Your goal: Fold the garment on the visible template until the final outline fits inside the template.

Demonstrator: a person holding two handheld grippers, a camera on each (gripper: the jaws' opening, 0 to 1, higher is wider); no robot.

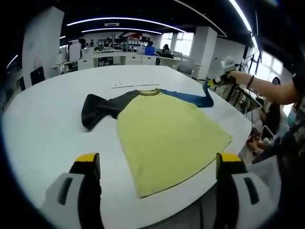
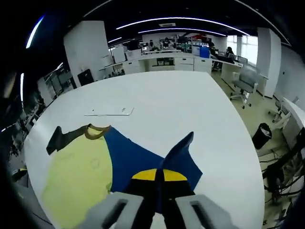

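We've got the yellow shirt [image 1: 167, 136] lying flat on the white desk [image 1: 43, 124], dark sleeve [image 1: 97, 109] out to one side. Our right tool [image 2: 159, 183] is clenched on the blue sleeve [image 2: 178, 152], lifting its end off the desk. Our left tool [image 1: 159, 167] hangs released over the near edge, touching nothing.

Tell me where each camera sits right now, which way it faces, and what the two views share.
Left gripper view: rides the left gripper, jaws open, low over the near table edge, facing the yellow shirt; the person's arm reaches in holding the right gripper.
Right gripper view: rides the right gripper, shut on the blue sleeve, facing across the table toward the office.
Shared: the shirt, its dark sleeve, the white table.
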